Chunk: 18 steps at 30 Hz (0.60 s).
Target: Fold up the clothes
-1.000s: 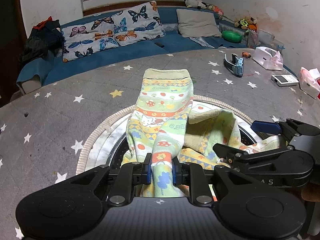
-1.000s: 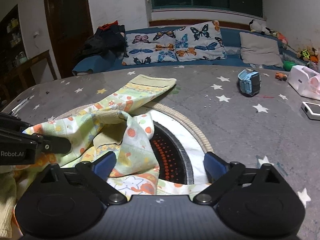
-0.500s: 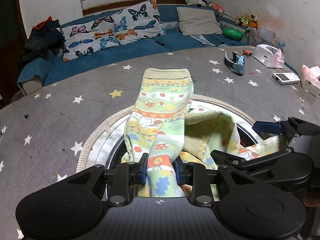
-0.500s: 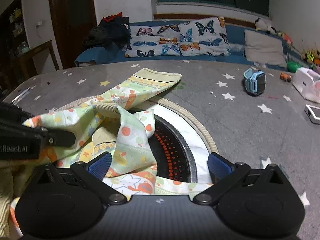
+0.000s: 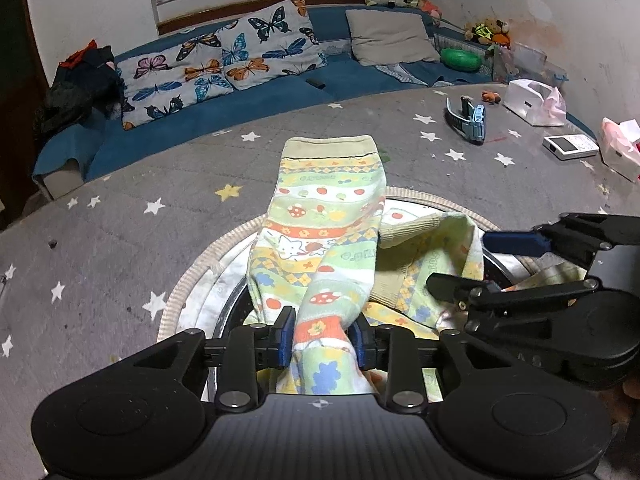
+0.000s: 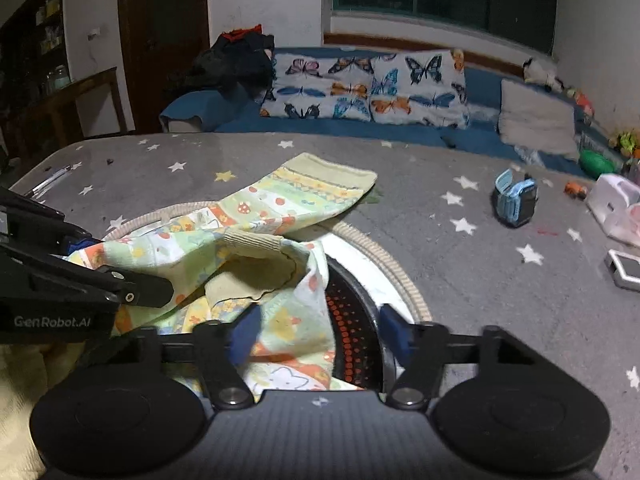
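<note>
The garment (image 5: 320, 240) is pale green and yellow with orange bands, mushrooms, flowers and a white cat (its cuff plain yellow-green). The desk (image 5: 140, 232) cover is grey with white stars, one yellow. The pillows (image 5: 224, 56) carry butterflies. The claws' pads (image 5: 286, 334) are blue.

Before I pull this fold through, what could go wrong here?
1. The left gripper pinches only a narrow bunch of the pastel patterned child's trousers, so the cloth may slip out.
2. The right gripper is open over loose fabric and may catch more than one layer.
3. The trousers lie across the round black heater with its woven rim, so dragging could snag there.
</note>
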Each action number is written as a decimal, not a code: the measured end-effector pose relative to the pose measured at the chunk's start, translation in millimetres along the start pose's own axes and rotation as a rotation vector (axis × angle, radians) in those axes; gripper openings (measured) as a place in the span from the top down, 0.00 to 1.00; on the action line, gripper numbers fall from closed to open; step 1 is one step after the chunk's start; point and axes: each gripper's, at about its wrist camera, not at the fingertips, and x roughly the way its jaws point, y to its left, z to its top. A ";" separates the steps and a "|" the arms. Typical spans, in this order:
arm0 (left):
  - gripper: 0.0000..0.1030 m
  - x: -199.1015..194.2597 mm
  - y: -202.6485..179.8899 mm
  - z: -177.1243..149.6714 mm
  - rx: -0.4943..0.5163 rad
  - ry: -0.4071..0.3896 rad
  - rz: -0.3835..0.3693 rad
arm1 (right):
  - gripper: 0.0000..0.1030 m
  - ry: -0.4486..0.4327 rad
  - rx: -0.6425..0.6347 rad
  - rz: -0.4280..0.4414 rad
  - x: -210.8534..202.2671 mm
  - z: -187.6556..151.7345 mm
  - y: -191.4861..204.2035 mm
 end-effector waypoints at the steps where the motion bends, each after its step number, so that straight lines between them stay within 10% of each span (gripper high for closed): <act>1: 0.77 -0.9 1.3 -0.3 -0.004 -0.002 -0.001 | 0.58 0.008 0.007 0.011 0.6 1.0 -0.6; 6: 0.89 -15.4 14.9 -5.8 -0.054 -0.025 0.003 | 0.94 0.006 0.018 0.021 -6.2 3.7 -1.9; 18: 0.93 -74.3 48.4 -36.1 -0.183 -0.095 0.031 | 0.96 -0.128 0.004 -0.064 -88.0 -0.5 -10.1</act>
